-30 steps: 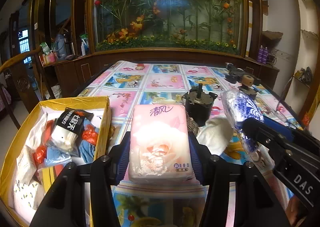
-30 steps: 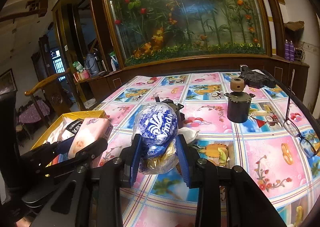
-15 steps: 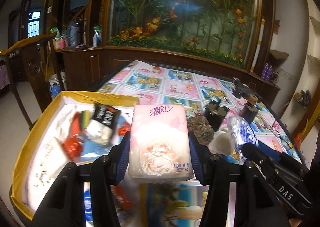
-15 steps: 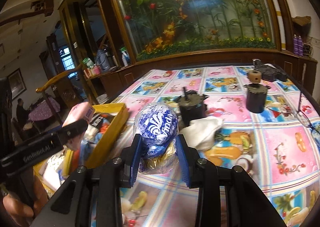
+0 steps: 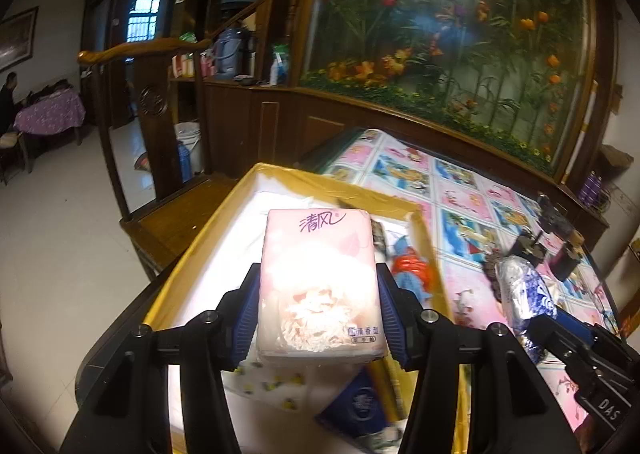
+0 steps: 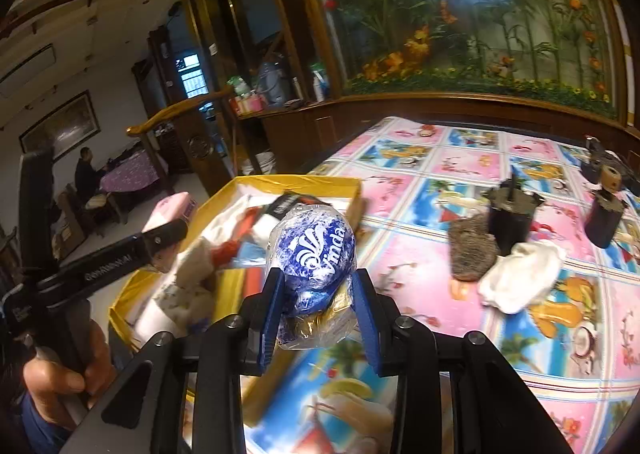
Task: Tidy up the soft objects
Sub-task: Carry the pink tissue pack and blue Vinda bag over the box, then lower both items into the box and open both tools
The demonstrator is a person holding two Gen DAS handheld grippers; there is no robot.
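Left gripper (image 5: pixel 319 308) clamped the pink tissue pack (image 5: pixel 318 282) over the yellow box (image 5: pixel 208 238) — right gripper (image 6: pixel 316 304) squeezed the blue Vinda bag (image 6: pixel 314 250) nearby, both seemingly headed for dropping in.

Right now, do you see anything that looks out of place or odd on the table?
Yes. Two black motor-like parts and a brown scouring pad stand on the patterned tablecloth beside a crumpled white cloth. These hard parts look odd among soft things. Nothing seems spilled or damaged.
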